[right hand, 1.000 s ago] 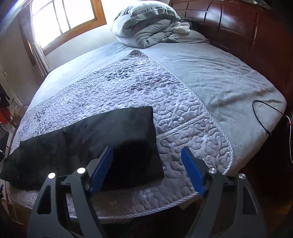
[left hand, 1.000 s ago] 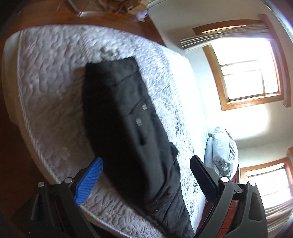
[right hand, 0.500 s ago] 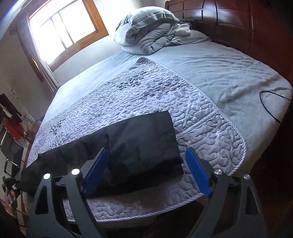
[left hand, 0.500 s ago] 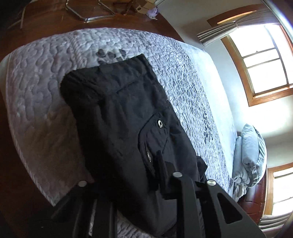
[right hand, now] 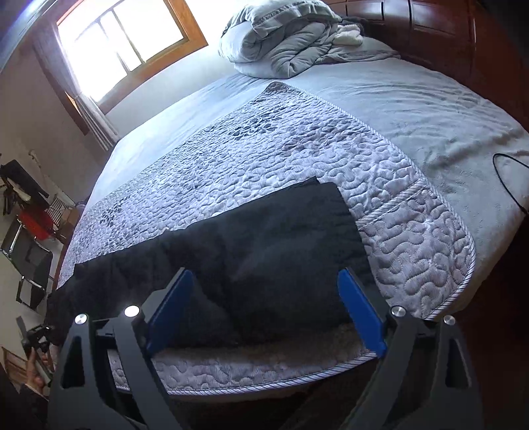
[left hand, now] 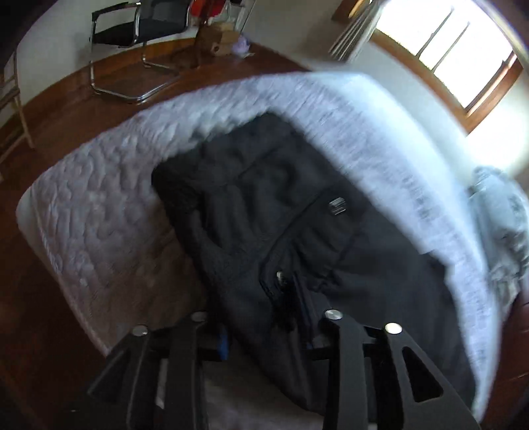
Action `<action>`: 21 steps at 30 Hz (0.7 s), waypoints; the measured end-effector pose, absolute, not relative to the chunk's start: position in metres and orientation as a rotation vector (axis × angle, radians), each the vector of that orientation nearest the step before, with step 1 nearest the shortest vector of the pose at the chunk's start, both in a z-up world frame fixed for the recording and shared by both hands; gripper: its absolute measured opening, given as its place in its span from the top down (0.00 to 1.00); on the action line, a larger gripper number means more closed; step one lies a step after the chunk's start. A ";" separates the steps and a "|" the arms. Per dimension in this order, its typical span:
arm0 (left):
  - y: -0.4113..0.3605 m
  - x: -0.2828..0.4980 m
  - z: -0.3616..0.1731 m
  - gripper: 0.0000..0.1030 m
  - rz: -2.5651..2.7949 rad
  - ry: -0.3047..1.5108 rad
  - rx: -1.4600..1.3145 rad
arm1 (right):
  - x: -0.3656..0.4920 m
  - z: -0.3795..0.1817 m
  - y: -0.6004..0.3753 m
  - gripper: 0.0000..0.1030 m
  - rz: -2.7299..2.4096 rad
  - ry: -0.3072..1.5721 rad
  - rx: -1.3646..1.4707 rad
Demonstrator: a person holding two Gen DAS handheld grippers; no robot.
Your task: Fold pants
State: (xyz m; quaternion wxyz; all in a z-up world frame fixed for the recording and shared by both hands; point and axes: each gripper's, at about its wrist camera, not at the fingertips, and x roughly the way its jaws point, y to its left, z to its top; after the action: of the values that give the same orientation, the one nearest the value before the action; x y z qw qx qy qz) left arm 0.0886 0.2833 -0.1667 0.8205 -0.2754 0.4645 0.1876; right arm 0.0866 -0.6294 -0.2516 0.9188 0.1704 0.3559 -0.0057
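Observation:
Black pants (left hand: pixel 297 231) lie lengthwise along the near edge of a quilted grey bedspread (left hand: pixel 109 211). In the left wrist view my left gripper (left hand: pixel 264 330) is shut on the waist end of the pants, and the cloth bunches between its fingers. In the right wrist view the leg end of the pants (right hand: pixel 281 244) lies flat on the bedspread (right hand: pixel 297 158). My right gripper (right hand: pixel 264 311) is open, its blue pads on either side of the leg end, just above the cloth, holding nothing.
A rumpled grey duvet (right hand: pixel 284 36) lies at the head of the bed by a dark wooden headboard (right hand: pixel 446 29). A black cable (right hand: pixel 506 178) lies on the sheet at right. A chrome chair (left hand: pixel 139 36) stands on the wooden floor beyond the bed.
My left gripper went from open over the pants to shut on the waist end, and the cloth has bunched and lifted. My right gripper stayed open and moved closer over the leg end.

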 end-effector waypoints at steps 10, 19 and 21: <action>0.259 0.052 -0.138 0.12 0.510 0.906 -0.542 | 0.076 -0.279 -0.676 0.11 0.006 0.826 0.651; 0.192 0.035 -0.087 0.04 0.433 0.804 -0.404 | 0.080 -0.327 -0.703 0.11 0.009 0.893 0.839; 0.168 0.041 -0.089 0.04 0.378 0.832 -0.390 | 0.087 -0.335 -0.705 0.11 0.009 0.906 0.857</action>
State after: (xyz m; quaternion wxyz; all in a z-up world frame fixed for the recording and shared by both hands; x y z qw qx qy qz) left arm 0.0415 0.1682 -0.0885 0.8792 -0.1871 0.3989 0.1812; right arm 0.0874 -0.7046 -0.3353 0.8117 0.4015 0.4242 0.0043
